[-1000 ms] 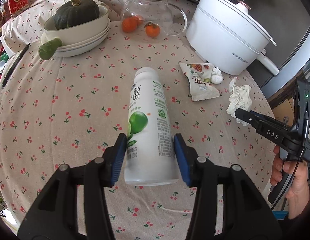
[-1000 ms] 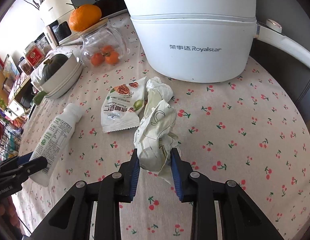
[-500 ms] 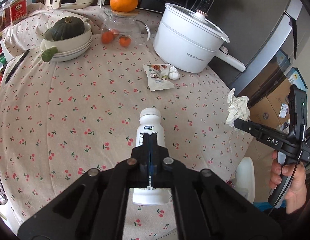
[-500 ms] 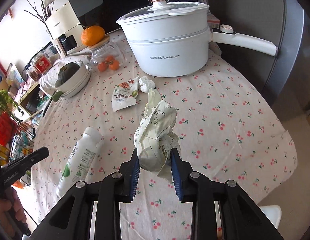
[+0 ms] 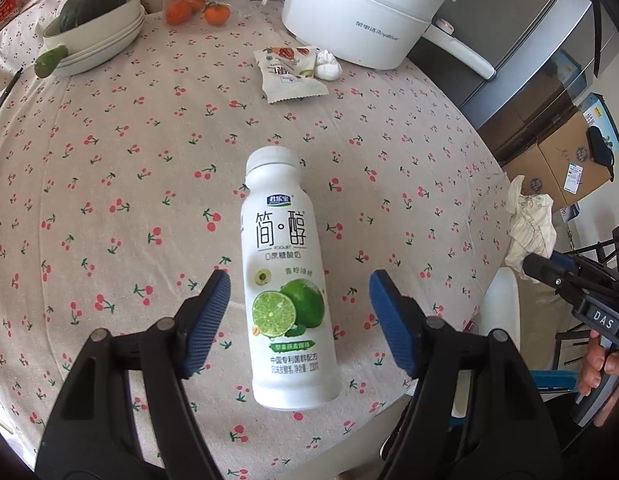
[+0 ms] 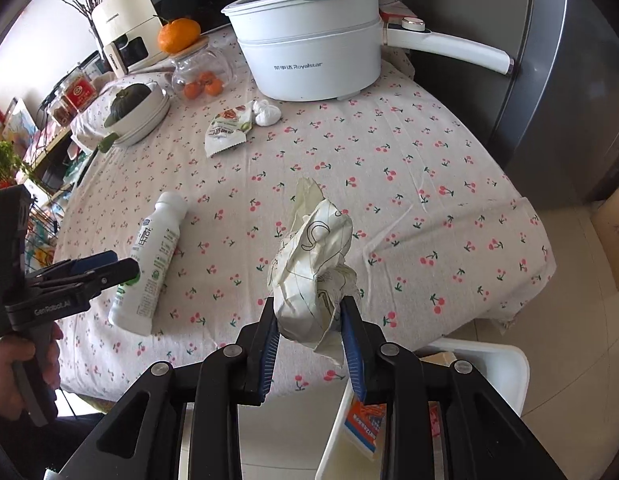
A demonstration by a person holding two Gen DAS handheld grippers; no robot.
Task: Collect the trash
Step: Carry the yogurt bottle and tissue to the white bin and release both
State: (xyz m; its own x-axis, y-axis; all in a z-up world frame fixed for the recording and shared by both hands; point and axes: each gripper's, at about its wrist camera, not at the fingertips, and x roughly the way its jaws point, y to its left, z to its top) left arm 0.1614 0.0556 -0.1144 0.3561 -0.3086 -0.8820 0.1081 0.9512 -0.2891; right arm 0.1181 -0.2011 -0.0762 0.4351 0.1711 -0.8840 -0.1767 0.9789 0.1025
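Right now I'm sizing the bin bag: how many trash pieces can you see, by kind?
Yogurt bottle: 1
Snack wrapper: 1
Crumpled paper, in the right gripper: 1
Small white wad beside the wrapper: 1
Total: 4

Bottle (image 5: 289,280), lying on tabletop: large characters "简·醇", small "YOGURT" beneath, further small Chinese lines lower on the label not read with certainty. White pot (image 6: 309,40): "Royalstar" on its wall after three Chinese characters, same mark seen in the left wrist view. Right gripper (image 5: 539,266): "DAS" on its body; left gripper (image 6: 109,266): "GenRobot.AI" along its side; snack packet (image 5: 289,76) print too small to read.
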